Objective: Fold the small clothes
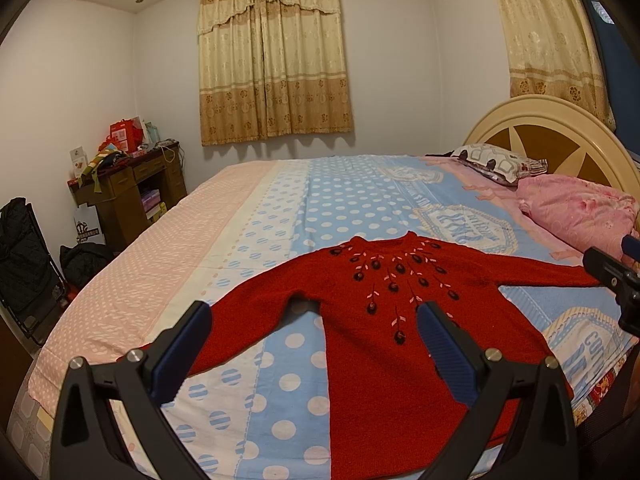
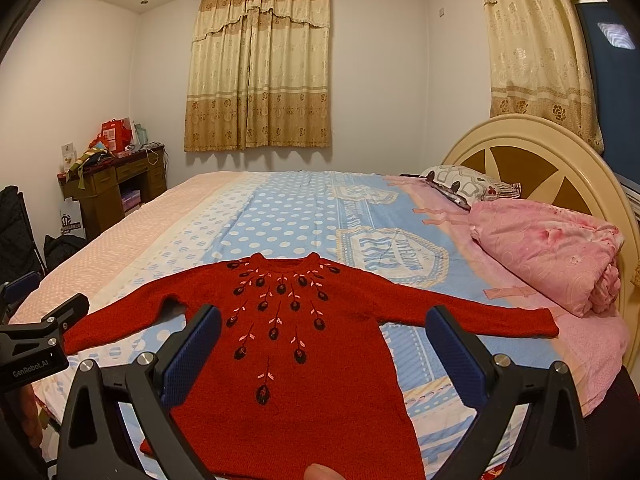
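A small red knitted sweater with dark embroidered flowers lies flat, front up, on the bed, both sleeves spread out sideways; it also shows in the right wrist view. My left gripper is open and empty, held above the sweater's left sleeve and body. My right gripper is open and empty, held above the sweater's chest. The right gripper's body shows at the right edge of the left wrist view. The left gripper's body shows at the left edge of the right wrist view.
The bed has a blue polka-dot and pink sheet. A folded pink quilt and a patterned pillow lie by the cream headboard. A cluttered wooden desk and dark bags stand at the left.
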A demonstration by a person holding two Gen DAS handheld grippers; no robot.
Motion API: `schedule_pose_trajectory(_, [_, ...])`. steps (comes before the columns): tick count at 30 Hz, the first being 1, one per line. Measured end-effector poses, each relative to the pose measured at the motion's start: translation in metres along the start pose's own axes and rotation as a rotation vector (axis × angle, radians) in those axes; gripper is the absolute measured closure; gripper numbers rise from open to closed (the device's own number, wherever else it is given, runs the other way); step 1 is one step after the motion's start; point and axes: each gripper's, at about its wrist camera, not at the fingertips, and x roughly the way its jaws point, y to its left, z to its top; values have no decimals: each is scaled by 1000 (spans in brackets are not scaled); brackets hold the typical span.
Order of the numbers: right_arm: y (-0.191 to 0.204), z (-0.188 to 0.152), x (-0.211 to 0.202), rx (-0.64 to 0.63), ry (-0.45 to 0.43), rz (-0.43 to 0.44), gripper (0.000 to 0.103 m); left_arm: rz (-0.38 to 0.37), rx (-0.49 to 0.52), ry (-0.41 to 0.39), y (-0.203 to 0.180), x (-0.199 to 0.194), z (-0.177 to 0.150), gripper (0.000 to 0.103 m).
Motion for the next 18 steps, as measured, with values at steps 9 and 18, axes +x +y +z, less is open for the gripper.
schedule_pose_trajectory(9, [0,0,1,1,2,1,1,-1,2,0,1,-1,0,0])
schedule_pose_trajectory(18, [2,-3,2,1,5,2,1,-2,2,4,1,-1,0,0])
